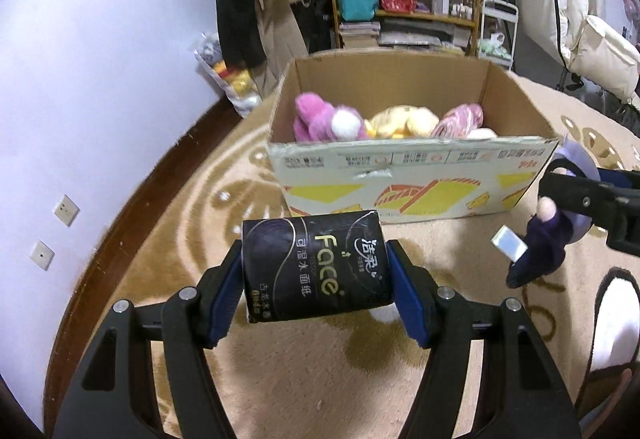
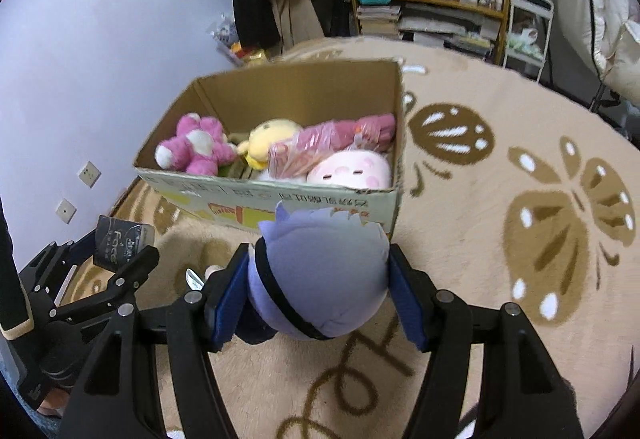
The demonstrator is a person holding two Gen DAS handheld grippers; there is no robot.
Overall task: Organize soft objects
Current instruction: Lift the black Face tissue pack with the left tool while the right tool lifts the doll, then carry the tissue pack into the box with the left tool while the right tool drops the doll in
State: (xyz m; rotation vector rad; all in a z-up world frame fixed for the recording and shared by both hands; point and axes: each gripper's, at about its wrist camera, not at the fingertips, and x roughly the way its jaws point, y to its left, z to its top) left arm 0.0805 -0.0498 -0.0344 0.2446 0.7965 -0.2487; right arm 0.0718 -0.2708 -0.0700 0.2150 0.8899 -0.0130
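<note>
The left gripper (image 1: pixel 316 271) points forward and slightly down, its two blue-padded fingers (image 1: pixel 406 295) pressed against the sides of a dark tissue pack (image 1: pixel 316 265). The right gripper (image 2: pixel 320 279), just to its right at a similar height, has its blue pads clamped on the lavender head of a plush doll (image 2: pixel 320 275).

Glossy plastic tissue pack (image 1: pixel 316 265), matt cardboard box (image 1: pixel 404 175).

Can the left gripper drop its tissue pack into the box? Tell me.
Probably yes: the left gripper grips the tissue pack before the open cardboard box, nothing between; plush toys leave room.
</note>
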